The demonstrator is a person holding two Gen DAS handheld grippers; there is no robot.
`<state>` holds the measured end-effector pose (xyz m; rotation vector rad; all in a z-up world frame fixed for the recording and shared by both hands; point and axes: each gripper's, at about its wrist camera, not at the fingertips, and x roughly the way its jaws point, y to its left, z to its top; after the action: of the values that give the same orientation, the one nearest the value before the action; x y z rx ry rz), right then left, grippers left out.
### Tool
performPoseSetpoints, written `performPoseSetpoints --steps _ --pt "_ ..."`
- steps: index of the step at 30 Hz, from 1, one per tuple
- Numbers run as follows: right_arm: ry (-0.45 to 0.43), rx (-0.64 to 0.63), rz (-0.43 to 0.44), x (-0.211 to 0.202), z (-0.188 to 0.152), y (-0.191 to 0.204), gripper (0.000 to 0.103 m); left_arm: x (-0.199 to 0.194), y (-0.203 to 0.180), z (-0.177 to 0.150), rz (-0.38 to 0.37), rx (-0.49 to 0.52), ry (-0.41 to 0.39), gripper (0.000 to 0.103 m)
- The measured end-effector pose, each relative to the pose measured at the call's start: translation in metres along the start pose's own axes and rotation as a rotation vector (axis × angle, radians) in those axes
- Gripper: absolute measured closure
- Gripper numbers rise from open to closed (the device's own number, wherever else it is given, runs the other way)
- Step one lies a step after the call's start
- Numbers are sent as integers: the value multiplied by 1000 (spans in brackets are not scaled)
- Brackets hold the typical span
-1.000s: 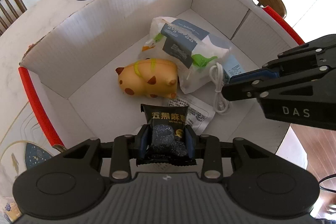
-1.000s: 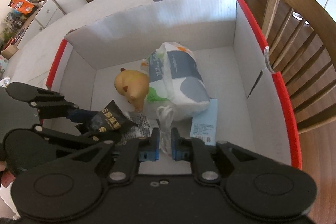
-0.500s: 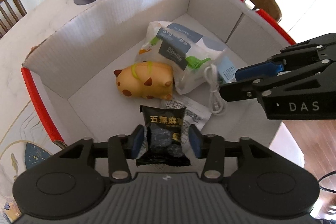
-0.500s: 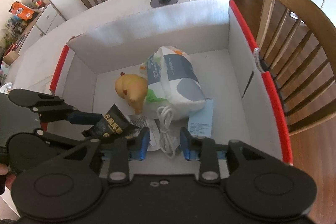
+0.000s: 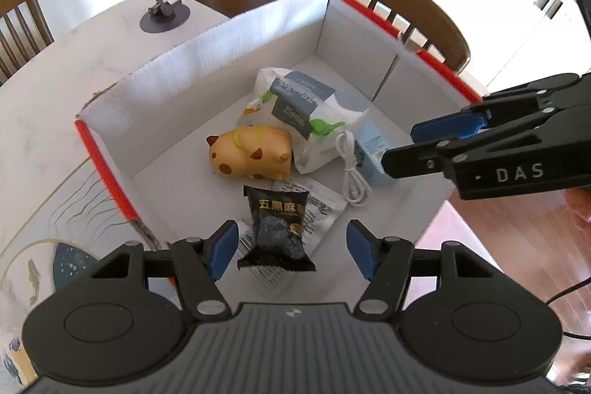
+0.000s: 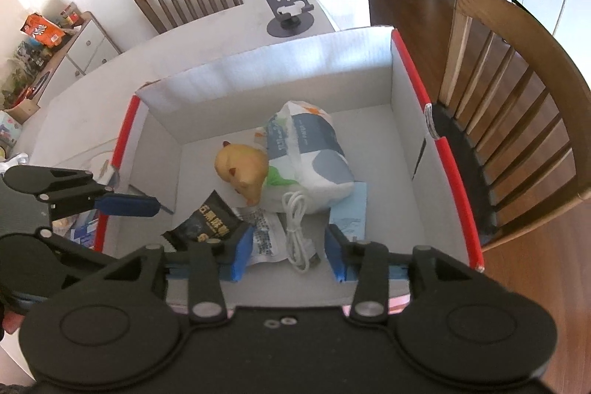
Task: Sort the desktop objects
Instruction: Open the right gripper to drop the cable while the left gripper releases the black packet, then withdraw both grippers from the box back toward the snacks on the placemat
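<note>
Black snack packet, lower centre of the cardboard box: released by left gripper, now wide open like empty right gripper; deposit complete.

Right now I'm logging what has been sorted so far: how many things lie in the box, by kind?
Snack packets: 2, the black packet and the clear printed packet under it
Tissue pack: 1
Toy pig: 1
White cable: 1
Light blue carton: 1
Total: 6 in the box
</note>
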<state>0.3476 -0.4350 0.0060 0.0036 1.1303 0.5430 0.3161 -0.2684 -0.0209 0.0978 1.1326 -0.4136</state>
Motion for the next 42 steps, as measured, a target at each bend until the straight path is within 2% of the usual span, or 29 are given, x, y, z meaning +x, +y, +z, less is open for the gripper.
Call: performPoseSetpoints --steps 8,9,19,33,37,42 --pt "-33 -11 1 -21 -8 14 44 -34 1 -18 -49 -15 -64 39" --pt "-40 -10 -1 -24 -9 16 39 -37 1 -19 -53 -16 -70 39" --pt "-82 -7 5 -40 -20 37 25 -63 4 -39 -73 -7 -115 28" --pt "-108 17 11 -50 -41 69 20 -92 22 -73 -76 -18 -150 27" --pt "-114 17 -2 -49 -45 84 16 -100 32 -85 -63 -26 -157 19" --pt "-116 6 -9 -47 -51 105 13 -109 48 -100 -55 -49 -165 17"
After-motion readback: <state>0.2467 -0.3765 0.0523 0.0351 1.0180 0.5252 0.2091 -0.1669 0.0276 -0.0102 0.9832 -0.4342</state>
